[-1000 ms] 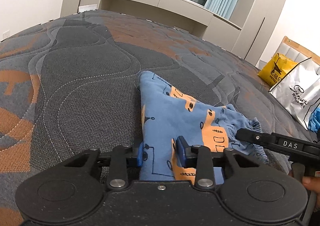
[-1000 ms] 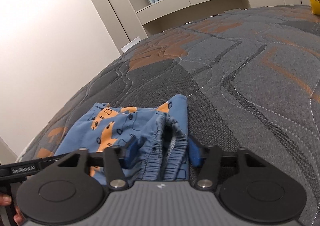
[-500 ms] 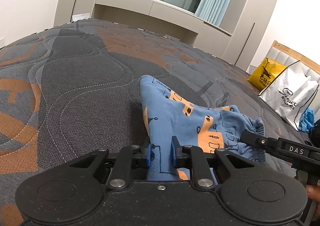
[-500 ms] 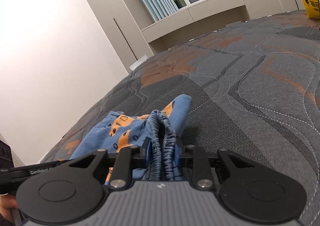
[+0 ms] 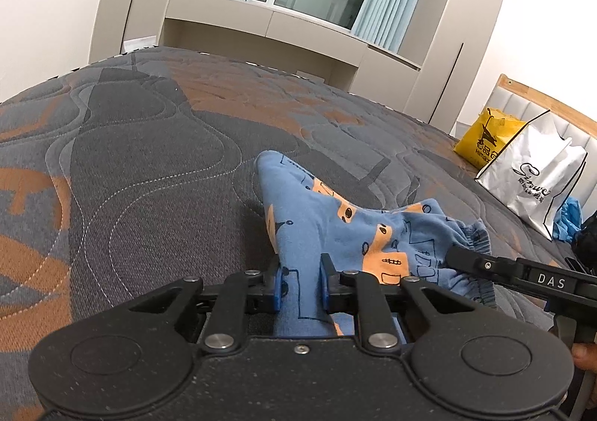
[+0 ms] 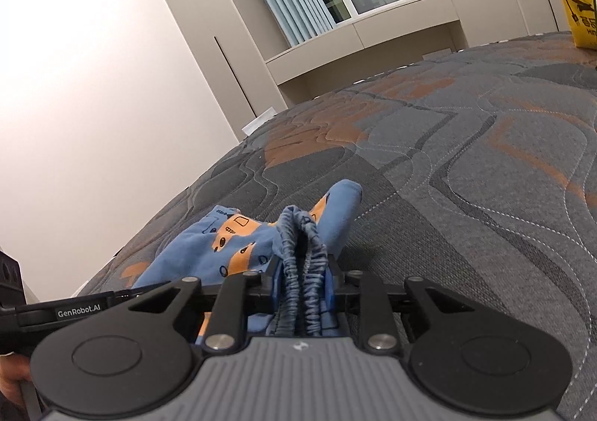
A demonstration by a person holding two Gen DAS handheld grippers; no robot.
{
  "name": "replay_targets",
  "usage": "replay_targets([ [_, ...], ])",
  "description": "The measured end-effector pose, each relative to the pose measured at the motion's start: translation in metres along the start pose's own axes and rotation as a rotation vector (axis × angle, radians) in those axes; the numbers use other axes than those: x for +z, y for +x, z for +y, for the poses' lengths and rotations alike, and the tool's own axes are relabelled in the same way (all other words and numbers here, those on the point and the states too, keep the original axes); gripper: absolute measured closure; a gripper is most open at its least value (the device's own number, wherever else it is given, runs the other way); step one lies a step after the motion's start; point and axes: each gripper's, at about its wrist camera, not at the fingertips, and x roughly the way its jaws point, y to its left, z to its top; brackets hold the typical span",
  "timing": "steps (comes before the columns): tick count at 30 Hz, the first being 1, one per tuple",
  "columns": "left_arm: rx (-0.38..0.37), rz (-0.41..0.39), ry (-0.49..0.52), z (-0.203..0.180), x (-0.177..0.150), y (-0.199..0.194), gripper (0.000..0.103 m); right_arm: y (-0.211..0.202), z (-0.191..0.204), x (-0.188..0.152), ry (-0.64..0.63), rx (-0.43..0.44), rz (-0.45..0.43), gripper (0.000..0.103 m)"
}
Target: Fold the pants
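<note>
On the patterned mattress (image 5: pixel 141 144) the small blue pants (image 5: pixel 335 227) with the orange print lie bunched near its close edge, partly lifted between the two tools. At the left, the left gripper (image 5: pixel 301 283) has just been closing, and its blue pads now pinch a narrow fold of plain cloth, seemingly the leg end of the garment. From that pinch the fabric runs away from the tool toward a blunt tip further up the bed, and also rightward toward the gathered waistband (image 5: pixel 472 234). There the right gripper (image 6: pixel 303 284) has likewise just been closing; its jaws stand narrow, clamped on the doubled elastic waistband, which rises between them in two ridged strands. So the long axis of the pants lies across from one tool to the other, slack in the middle, with each hand already at its own end and neither nearer. The coming move likely turns on that line: drawing the two ends apart would stretch the garment flat before one end is carried over the other. Two bags (image 5: pixel 530 174) stand far right, well apart from the pants
</note>
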Motion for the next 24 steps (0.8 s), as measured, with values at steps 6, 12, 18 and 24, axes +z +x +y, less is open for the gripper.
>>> replay_targets([
  [6,-0.019,-0.02,-0.003,0.005,0.007,0.001,0.083,0.002,0.004,-0.001,0.011,0.009,-0.006,0.079],
  [12,-0.028,-0.048,0.009,0.017,0.024,0.007,0.083,0.011,0.008,0.011,0.007,0.029,-0.019,0.079],
  [18,0.005,-0.085,-0.023,0.048,0.06,0.026,0.083,0.053,0.022,0.05,-0.055,0.077,-0.037,0.079],
  [24,0.07,-0.108,-0.043,0.081,0.097,0.044,0.083,0.112,0.037,0.088,-0.088,0.135,-0.021,0.08],
])
